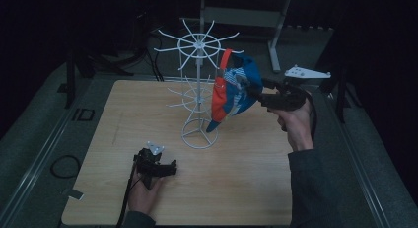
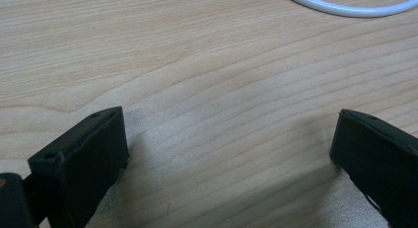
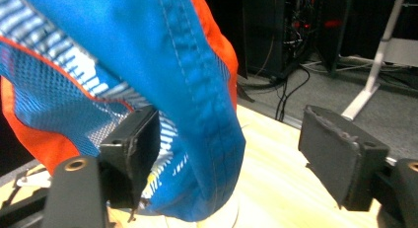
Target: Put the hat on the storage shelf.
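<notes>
I see the blue and orange fabric cap (image 1: 231, 92) hanging by its orange strap from an arm of the white wire spinner rack (image 1: 199, 90), which stands near the middle of the light wooden desk (image 1: 98, 139). In the right gripper view the cap's blue stitched panel (image 3: 197, 90) hangs between my jaws and lies against one of them; the other stands well clear of the cloth, so the pads do not press on it. My right tongs (image 1: 261, 92) are therefore released, spread wide, with the cap loose between the jaws (the mesh lining with white stripes shows on the inner side). They sit just beside the cap at mid-height of the rack, the hand coming in from the desk's right edge.

My left tongs (image 1: 170, 168) rest low over the desk near its front edge, well apart from the cap. Their jaws are released too, bare wood grain between them, and the rack's round white base ring (image 2: 345, 8) lies just beyond.
</notes>
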Motion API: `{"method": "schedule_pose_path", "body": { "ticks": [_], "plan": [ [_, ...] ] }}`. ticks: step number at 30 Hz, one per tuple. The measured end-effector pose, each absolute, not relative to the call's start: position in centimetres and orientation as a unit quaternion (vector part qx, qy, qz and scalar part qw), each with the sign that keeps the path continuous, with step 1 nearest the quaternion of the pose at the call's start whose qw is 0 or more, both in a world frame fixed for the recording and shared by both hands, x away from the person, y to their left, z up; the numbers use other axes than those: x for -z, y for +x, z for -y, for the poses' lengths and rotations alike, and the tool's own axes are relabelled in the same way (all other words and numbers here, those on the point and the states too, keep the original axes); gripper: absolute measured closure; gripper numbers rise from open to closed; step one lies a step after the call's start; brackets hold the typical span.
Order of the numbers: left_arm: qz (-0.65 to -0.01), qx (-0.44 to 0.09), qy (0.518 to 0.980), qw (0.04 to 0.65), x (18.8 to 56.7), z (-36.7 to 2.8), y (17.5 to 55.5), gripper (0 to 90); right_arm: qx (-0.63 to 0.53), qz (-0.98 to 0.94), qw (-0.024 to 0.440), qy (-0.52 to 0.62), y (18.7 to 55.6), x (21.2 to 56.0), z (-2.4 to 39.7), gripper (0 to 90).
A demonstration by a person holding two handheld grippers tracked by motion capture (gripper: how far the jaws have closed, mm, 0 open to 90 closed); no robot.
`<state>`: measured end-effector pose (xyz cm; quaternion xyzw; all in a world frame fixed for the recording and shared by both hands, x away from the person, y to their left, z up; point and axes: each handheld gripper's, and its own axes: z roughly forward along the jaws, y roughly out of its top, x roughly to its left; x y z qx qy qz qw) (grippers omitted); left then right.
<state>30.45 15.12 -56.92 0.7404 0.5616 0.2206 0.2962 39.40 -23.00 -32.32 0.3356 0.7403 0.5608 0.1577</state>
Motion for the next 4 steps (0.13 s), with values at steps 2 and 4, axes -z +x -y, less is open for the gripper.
{"method": "schedule_pose_path", "body": {
  "ticks": [2,4],
  "plan": [
    [-0.562,-0.221,0.740,0.296,56.93,-15.12,30.45,1.4,-0.557,-0.743,0.157,0.337,39.34,32.50,22.99,21.4],
    [-0.562,-0.221,0.740,0.296,56.93,-15.12,30.45,1.4,-0.551,-0.745,0.163,0.337,39.20,32.71,22.97,20.2]
  ]
}}
